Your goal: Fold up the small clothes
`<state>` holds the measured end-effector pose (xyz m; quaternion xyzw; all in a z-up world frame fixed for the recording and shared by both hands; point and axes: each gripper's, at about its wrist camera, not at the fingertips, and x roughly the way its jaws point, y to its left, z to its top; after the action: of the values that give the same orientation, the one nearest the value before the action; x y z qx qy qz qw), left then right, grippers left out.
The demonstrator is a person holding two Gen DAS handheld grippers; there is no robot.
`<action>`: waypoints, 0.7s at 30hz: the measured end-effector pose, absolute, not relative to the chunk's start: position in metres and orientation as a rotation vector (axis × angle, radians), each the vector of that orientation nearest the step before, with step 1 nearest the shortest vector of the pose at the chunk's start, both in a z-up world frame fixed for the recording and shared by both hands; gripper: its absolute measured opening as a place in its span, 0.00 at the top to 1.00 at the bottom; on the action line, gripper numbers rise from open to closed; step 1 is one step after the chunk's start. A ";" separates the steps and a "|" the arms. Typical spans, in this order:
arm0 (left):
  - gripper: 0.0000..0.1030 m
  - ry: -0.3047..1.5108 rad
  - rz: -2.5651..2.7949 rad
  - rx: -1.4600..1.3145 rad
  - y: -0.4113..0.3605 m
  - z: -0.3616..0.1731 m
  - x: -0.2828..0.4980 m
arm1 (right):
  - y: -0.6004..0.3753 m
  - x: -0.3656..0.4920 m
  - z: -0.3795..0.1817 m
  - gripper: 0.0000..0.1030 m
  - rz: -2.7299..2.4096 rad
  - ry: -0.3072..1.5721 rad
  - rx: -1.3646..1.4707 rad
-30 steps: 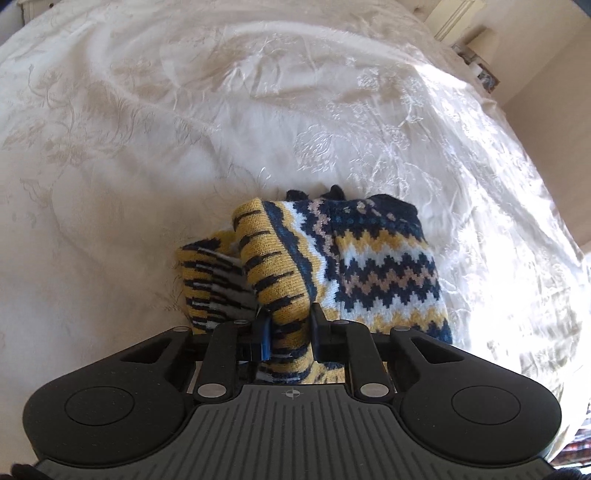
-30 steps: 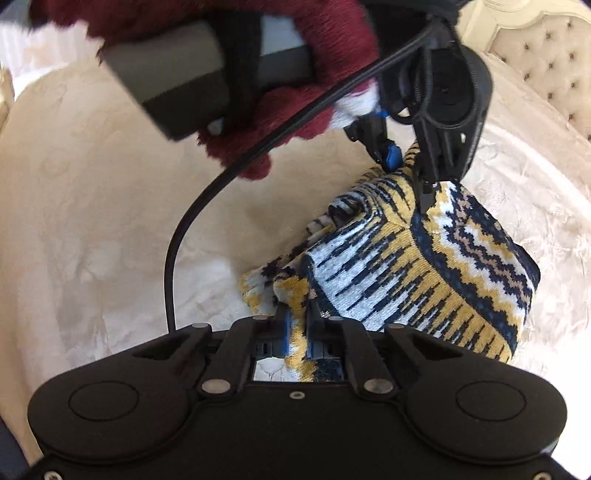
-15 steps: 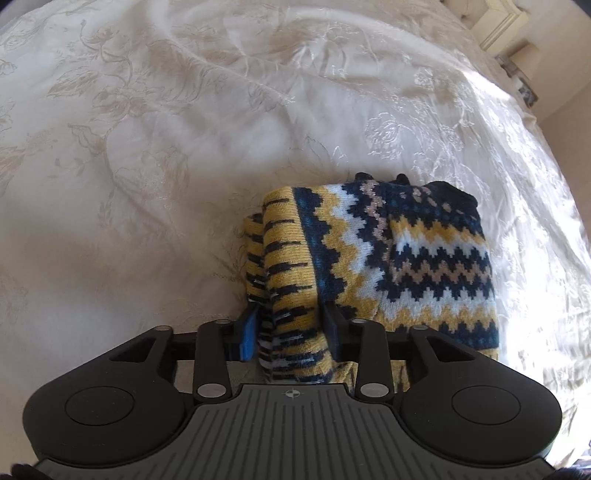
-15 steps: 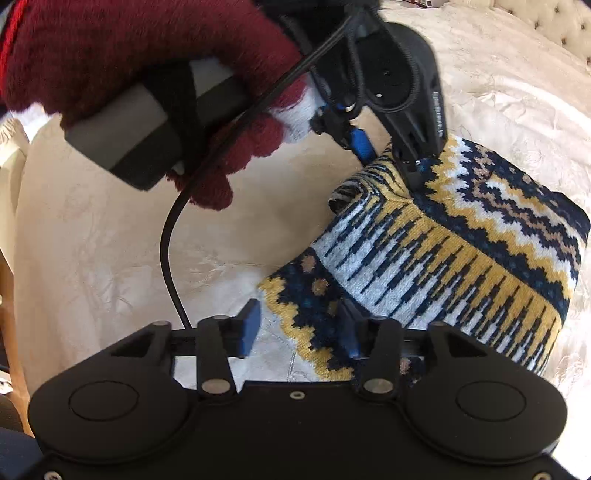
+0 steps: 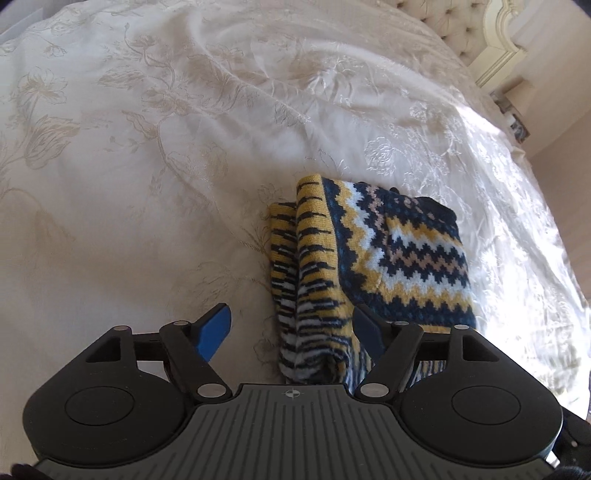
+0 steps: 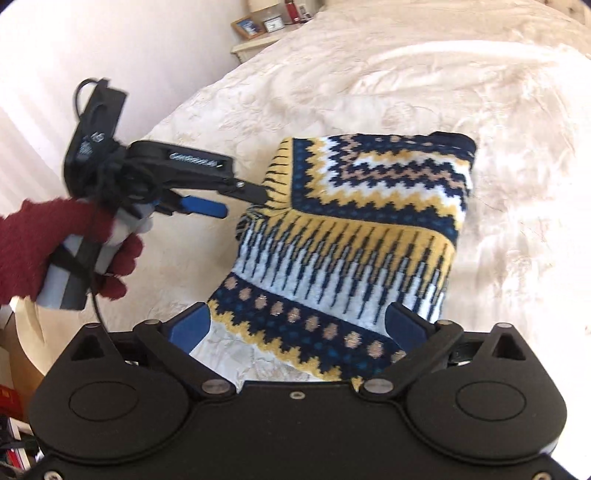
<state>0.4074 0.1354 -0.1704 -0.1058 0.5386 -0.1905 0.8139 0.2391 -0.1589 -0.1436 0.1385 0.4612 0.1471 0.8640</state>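
A small knitted sweater [image 5: 369,266] in navy, yellow and white zigzags lies folded on the cream bedspread [image 5: 147,147]. My left gripper [image 5: 291,328] stands open over its near striped edge, one blue pad on each side, gripping nothing. In the right wrist view the same sweater [image 6: 354,236] lies flat, and my right gripper [image 6: 299,325] is open astride its dotted near hem. The left gripper [image 6: 243,205] shows there too, held by a hand in a dark red glove [image 6: 33,243], its tips at the sweater's left corner.
The embroidered bedspread [image 6: 480,92] spreads wide around the sweater. A tufted headboard [image 5: 461,29] stands at the far right of the left wrist view. A bedside shelf with framed pictures [image 6: 258,26] sits beyond the bed. A cable [image 6: 96,306] hangs from the left gripper.
Both grippers have let go of the sweater and opened wide. The sweater has dropped flat onto the bed, folded. The left gripper has drawn back to the sweater's left edge.
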 end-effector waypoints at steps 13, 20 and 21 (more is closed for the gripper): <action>0.17 1.203 -0.418 -0.227 0.122 -0.175 0.339 | -0.224 0.236 -0.160 0.00 0.124 0.975 0.567; 0.17 1.237 -0.435 -0.223 0.111 -0.188 0.334 | -0.243 0.241 -0.160 0.00 0.104 0.974 0.611; 0.17 1.242 -0.441 -0.225 0.108 -0.191 0.335 | -0.245 0.243 -0.161 0.00 0.104 0.975 0.614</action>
<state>0.3351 0.1083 -0.1905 -0.1041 0.5759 -0.2044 0.7847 0.2426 -0.2450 -0.1612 0.2902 0.4607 0.0489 0.8374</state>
